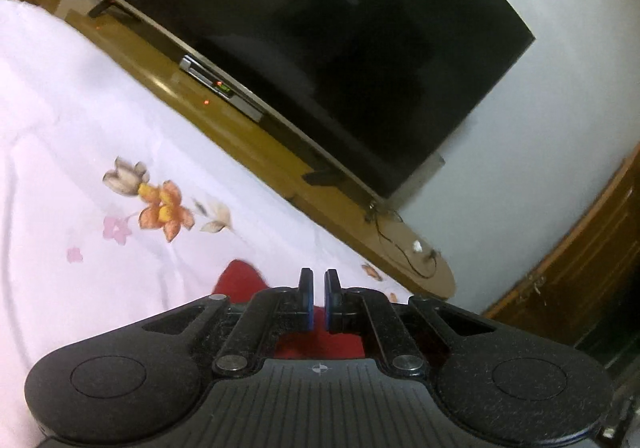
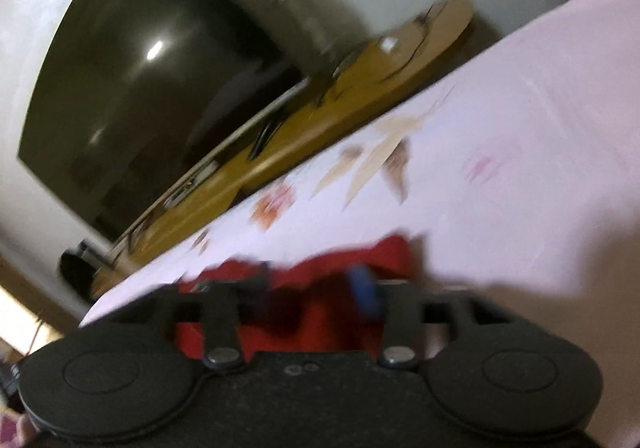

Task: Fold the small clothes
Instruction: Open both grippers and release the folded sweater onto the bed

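So the bed's covered in a pale pink sheet (image 1: 80, 107) with printed orange and beige flowers, and there's a small red piece of clothing (image 1: 240, 280) lying on it, right under both tools.

The left tool (image 1: 319, 298) is clenched, its two blue-padded fingers (image 1: 307, 300) nearly touching with just a sliver between them. Red cloth shows below and behind the fingers, but I honestly can't tell whether any of it is pinched in there or whether the tool is just sitting over it.

The right tool (image 2: 316, 288) is a different story: its jaws stand apart, with a blue pad (image 2: 366, 290) on one side and the dark finger off on the other. The red garment (image 2: 340, 268) fills the gap between them, bunched up a bit, but the pads aren't pressing on it as far as I can see. That view is really smeared, so the details are mushy.

Beyond the edge of the bed there's a long wooden TV table (image 1: 224, 127) running alongside it, with a big black flat-screen TV (image 1: 320, 47) standing on it against the white wall (image 1: 560, 87). A small silver box with a tiny lit display (image 1: 220, 81) sits under the screen, and some dark cables (image 1: 404, 248) trail across the rounded end of the table. A brown wooden door (image 1: 580, 248) is off to one side.
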{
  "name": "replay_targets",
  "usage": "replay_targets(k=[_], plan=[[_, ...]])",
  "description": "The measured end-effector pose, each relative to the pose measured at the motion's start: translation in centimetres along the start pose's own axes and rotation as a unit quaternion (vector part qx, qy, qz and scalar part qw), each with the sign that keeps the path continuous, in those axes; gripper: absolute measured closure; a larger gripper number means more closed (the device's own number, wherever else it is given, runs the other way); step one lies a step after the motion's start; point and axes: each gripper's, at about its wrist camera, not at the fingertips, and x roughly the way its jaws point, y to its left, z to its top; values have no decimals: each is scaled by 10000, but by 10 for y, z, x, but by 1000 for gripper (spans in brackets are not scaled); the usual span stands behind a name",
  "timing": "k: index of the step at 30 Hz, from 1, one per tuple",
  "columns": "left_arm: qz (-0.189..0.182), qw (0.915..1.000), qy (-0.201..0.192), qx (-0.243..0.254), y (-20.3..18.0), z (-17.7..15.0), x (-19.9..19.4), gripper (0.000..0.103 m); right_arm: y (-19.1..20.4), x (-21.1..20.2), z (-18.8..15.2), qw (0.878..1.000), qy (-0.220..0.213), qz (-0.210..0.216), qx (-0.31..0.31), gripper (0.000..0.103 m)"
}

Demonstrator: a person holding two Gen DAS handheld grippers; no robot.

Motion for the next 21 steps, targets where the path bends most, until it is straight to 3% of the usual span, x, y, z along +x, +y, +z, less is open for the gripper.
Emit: replay_targets(k=[3,6,8,10,12,13,14,17,21], plan=[[-8,9996,225,178,-4,-4,10,100,-3,-5,-4,9996,-183,199,-19,39],[127,9938,534,964,-24,5,21,95,8,-2,-5,9983,-29,128,-569,41],[253,9840,899,1520,-34,7,33,71,17,5,-2,9947,162,-30,-1018,43],[276,9745,1166,1899,-41,8,41,68,27,11,-1,9894,345,-85,-1411,47],[179,9706,1289,2027,-43,7,42,68,35,17,-2,9836,534,-92,-1720,51],[154,9689,1346,2070,-44,6,42,69,39,20,-2,9807,619,-97,-1851,57],[184,9665,1375,2158,-45,3,44,72,43,22,-4,9771,741,-112,-1991,64],[117,9632,1480,2239,-48,-2,45,82,53,27,-13,9667,909,-230,-2380,69],[41,9662,1373,2181,-47,1,43,95,55,29,-14,9652,825,-261,-2467,83]])
